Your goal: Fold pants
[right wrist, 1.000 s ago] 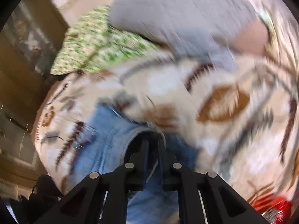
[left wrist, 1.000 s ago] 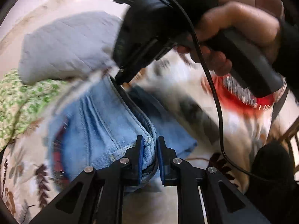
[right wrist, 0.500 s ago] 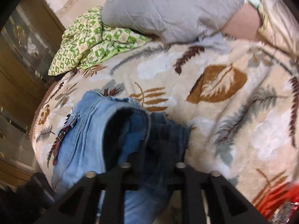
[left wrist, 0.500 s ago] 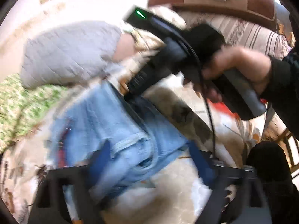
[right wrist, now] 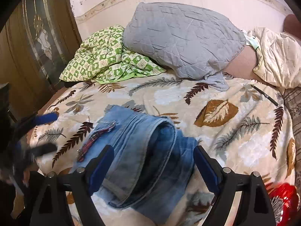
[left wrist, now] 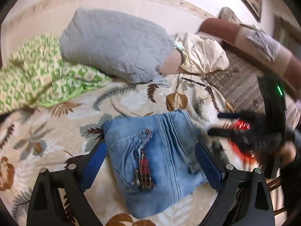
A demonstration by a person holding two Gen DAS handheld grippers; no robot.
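The light blue jeans lie folded into a compact bundle on the leaf-patterned blanket; a red and dark patch shows on the pocket. In the right wrist view the jeans show an open hem tube on top. My left gripper is open and empty, its jaws wide apart above the bundle. My right gripper is open and empty, likewise straddling the bundle without touching it. The right gripper shows blurred in the left wrist view, the left one blurred in the right wrist view.
A grey quilted pillow and a green patterned cloth lie at the bed's far side. A cream pillow and a dark pen are at the right. A wooden door stands left; a red shiny object lies lower right.
Both grippers let go of the jeans, opened wide and drew back. The jeans now rest folded on the blanket.
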